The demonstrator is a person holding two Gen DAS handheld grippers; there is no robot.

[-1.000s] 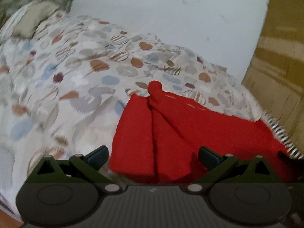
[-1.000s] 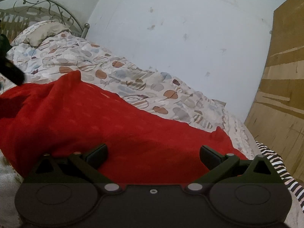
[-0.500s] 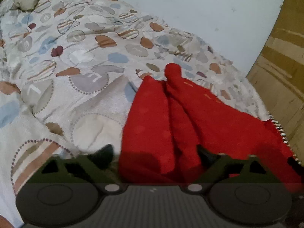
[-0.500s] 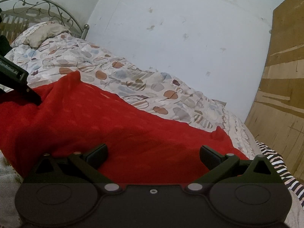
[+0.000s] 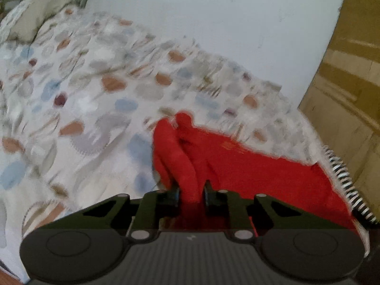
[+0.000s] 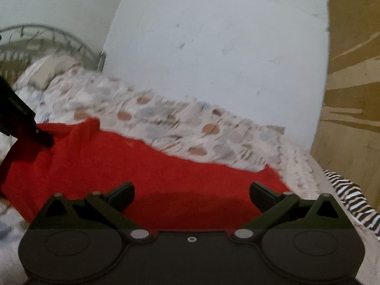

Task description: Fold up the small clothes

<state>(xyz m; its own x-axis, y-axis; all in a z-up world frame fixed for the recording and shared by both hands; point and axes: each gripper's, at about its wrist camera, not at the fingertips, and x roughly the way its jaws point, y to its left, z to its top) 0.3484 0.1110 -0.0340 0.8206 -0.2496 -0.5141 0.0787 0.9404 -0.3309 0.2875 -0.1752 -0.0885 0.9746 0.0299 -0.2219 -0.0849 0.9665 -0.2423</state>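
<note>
The soft red fleece garment (image 5: 237, 163) lies on the patterned bedspread (image 5: 95, 109). The left gripper (image 5: 191, 193) jaws have just closed on its bunched edge; the right gripper (image 6: 191, 193) gapes empty. Lift evenly, avoiding slippage.

One red garment (image 5: 249, 166) lies ahead of the left gripper (image 5: 191, 193), a fold of it pinched between that gripper's two fingers. One right gripper (image 6: 191, 193), also with two fingers, stands over the same garment. One bed (image 5: 83, 109) carries it, with one pillow (image 5: 33, 21) far ahead to the left and one striped cloth (image 5: 342, 178) to the right.
</note>
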